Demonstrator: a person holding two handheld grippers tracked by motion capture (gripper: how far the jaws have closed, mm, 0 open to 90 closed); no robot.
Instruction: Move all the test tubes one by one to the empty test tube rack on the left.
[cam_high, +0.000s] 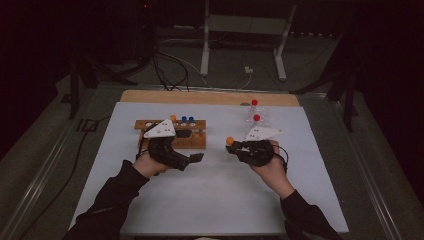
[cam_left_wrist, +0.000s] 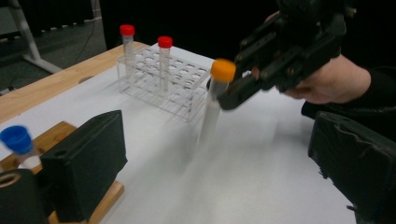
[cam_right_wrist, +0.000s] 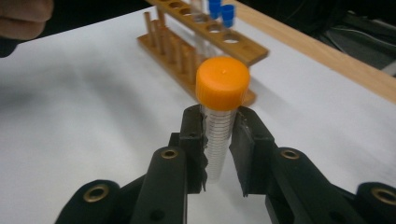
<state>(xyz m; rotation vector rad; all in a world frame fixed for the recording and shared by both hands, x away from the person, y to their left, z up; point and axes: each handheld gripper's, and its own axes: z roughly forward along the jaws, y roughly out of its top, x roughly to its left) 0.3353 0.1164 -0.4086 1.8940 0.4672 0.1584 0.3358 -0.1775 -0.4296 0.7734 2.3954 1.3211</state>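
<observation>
My right gripper (cam_right_wrist: 218, 128) is shut on a clear graduated tube with an orange cap (cam_right_wrist: 222, 83), held upright just below the cap. In the high view that tube (cam_high: 230, 141) sits at the left tip of the right gripper (cam_high: 235, 148), above the white sheet. The left gripper view shows the same tube (cam_left_wrist: 212, 109) in the right gripper (cam_left_wrist: 233, 93), blurred and clear of the table. My left gripper (cam_left_wrist: 219, 177) is open with nothing between its black jaws. It hovers beside the wooden rack (cam_high: 192, 140), where my left gripper (cam_high: 192, 146) points right.
The wooden rack holds two blue-capped tubes (cam_high: 187, 119) and an orange-capped one (cam_high: 173, 118). A clear plastic rack (cam_left_wrist: 163, 86) at the back right carries two red-capped tubes (cam_left_wrist: 164, 43). A white sheet (cam_high: 210, 195) covers the table, with a wooden edge (cam_high: 200, 96) behind it.
</observation>
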